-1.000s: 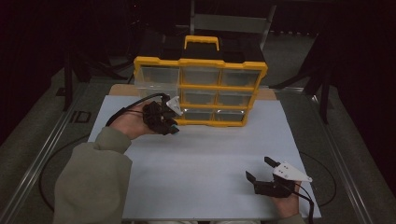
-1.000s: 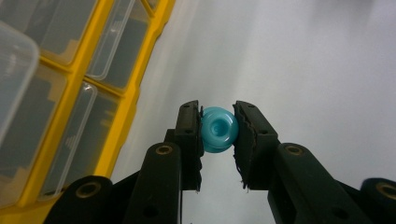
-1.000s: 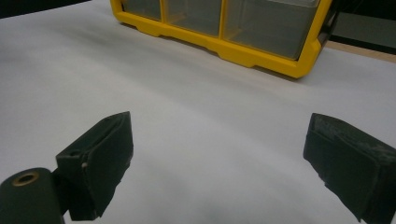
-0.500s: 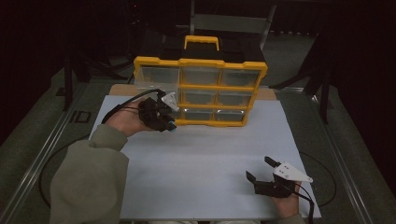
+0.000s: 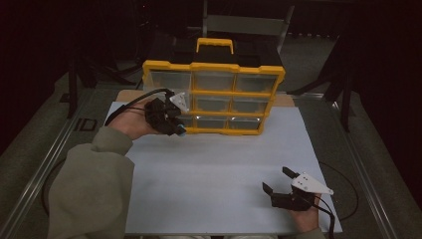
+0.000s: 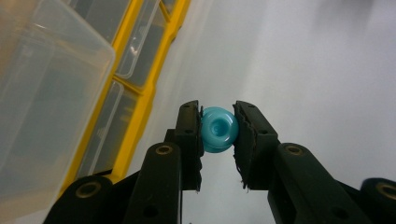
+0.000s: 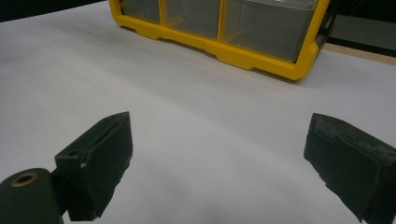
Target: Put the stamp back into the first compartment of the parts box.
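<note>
Presently the left hand-held gripper (image 5: 171, 119) pinches a small blue-green knob-like piece (image 6: 218, 129) between its pads, just off the lower left corner of the yellow drawer organiser (image 5: 214, 97); the step in hand looks like carrying this piece to or from one of the clear drawers, so the next move calls for a steady, level grip. That forearm reaches forward beside the organiser's left edge, while the right hand-held gripper (image 5: 284, 180) rests on the white bench (image 5: 219, 164), well in front of the organiser, jaws spread wide with nothing between them.
</note>
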Available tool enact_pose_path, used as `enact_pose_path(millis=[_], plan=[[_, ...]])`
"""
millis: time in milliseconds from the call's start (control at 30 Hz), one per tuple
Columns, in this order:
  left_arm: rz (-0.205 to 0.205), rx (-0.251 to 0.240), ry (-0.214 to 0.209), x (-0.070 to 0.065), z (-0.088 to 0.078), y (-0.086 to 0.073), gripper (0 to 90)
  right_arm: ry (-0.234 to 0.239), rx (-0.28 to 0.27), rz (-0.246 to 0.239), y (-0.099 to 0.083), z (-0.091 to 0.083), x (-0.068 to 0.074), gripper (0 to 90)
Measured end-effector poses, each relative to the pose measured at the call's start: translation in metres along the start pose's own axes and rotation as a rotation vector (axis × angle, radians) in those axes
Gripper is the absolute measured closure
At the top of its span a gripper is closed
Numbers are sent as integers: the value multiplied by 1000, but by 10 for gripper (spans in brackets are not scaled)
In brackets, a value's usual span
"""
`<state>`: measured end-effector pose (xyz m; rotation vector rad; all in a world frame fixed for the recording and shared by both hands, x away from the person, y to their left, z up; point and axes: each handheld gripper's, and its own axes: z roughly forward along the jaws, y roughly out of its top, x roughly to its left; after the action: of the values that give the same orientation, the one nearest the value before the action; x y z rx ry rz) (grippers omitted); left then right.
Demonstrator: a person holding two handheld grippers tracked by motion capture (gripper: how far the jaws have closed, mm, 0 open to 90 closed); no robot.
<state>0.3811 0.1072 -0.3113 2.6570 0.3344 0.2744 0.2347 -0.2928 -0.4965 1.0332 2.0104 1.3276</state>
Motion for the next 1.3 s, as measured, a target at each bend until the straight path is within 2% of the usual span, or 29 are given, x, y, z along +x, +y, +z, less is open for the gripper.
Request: enact_pose_path(millis=[600,833,1300], plan=[[13,-8,-2,8,-13,4,731,0,-2,8,0,-1,-1,78],[5,-25,-12,11,-19,7,732,-1,-2,9,0,-1,-2,79],[-9,-29,-21,21,-29,8,732,2,0,10,0,-1,-3,78]])
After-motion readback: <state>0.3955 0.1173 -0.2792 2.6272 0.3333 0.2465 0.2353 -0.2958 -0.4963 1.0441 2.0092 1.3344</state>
